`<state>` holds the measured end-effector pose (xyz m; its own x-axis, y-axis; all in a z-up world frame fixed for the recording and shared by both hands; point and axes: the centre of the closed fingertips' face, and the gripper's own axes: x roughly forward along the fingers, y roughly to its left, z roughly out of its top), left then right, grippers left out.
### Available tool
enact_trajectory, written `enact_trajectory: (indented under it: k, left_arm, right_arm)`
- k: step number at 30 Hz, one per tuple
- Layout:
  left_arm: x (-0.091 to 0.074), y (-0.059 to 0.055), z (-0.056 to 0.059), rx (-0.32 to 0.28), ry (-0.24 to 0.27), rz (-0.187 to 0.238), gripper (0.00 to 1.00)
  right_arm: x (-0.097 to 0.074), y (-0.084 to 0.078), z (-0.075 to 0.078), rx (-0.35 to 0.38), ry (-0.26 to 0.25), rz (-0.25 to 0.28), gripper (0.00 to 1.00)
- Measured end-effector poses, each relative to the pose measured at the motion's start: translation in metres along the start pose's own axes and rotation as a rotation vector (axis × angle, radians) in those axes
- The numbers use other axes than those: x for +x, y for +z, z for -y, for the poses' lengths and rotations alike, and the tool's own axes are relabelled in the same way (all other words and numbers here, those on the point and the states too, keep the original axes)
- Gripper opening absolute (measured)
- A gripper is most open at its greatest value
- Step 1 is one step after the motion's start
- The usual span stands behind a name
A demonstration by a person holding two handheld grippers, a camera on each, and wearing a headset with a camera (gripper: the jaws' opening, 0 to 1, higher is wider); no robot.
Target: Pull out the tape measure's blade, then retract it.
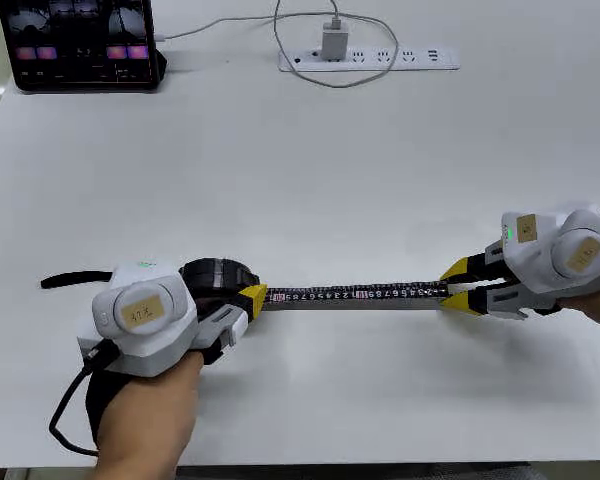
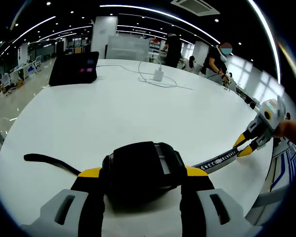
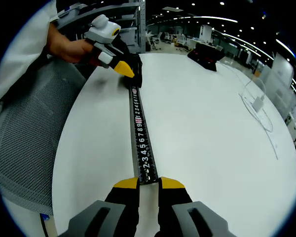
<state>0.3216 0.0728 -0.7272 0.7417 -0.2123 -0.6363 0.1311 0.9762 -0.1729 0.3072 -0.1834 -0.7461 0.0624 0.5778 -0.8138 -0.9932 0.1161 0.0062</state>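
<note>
We see the left gripper [image 2: 144, 173] with its yellow-tipped jaws closed on either side of the case [image 2: 140, 163], a chunky black shell that fills the gap between them. It sits at the near left of the table [image 1: 330, 160]. A black strap [image 1: 75, 279] trails from the case's far side and lies flat on the white top. The right gripper [image 3: 149, 183] has its jaws pinched nearly together on the free end of the blade [image 3: 140, 138]. The blade runs straight between the two grippers, well drawn out. It lies flat along the table's near part. Its face is dark with pale numerals and tick marks, and one red-marked spot shows partway along in the right gripper view. We cannot read the end hook under the jaw tips. At the table's far edge we find a dark tablet [image 1: 80, 45] to the left and a white power strip [image 1: 370, 58] with a charger [image 1: 335, 42] plugged in.
</note>
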Motion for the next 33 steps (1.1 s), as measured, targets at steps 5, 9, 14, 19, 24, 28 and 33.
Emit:
enact_trajectory:
  k: [5, 9, 14, 19, 24, 28, 33]
  left_arm:
    - [0.0, 0.0, 0.0, -0.006, -0.006, 0.005, 0.58]
    - [-0.001, 0.0, 0.0, -0.013, -0.011, 0.007, 0.58]
    - [-0.001, 0.0, -0.001, -0.022, -0.014, 0.008, 0.58]
    - [-0.001, 0.0, -0.001, -0.033, -0.018, 0.012, 0.58]
    - [-0.001, 0.0, -0.001, -0.038, -0.021, 0.013, 0.58]
    - [-0.001, 0.0, -0.001, -0.041, -0.024, 0.013, 0.58]
    - [-0.001, 0.0, -0.001, -0.041, -0.026, 0.013, 0.58]
  right_arm:
    - [0.006, 0.009, -0.001, -0.002, 0.009, 0.014, 0.1]
    - [0.008, 0.012, -0.002, -0.006, 0.014, 0.018, 0.1]
    - [0.012, 0.018, -0.004, -0.005, 0.023, 0.027, 0.1]
    - [0.016, 0.024, -0.004, -0.008, 0.031, 0.036, 0.1]
    - [0.021, 0.03, -0.004, -0.009, 0.04, 0.044, 0.1]
    - [0.025, 0.035, -0.005, -0.01, 0.047, 0.053, 0.1]
    - [0.03, 0.041, -0.005, -0.009, 0.054, 0.067, 0.1]
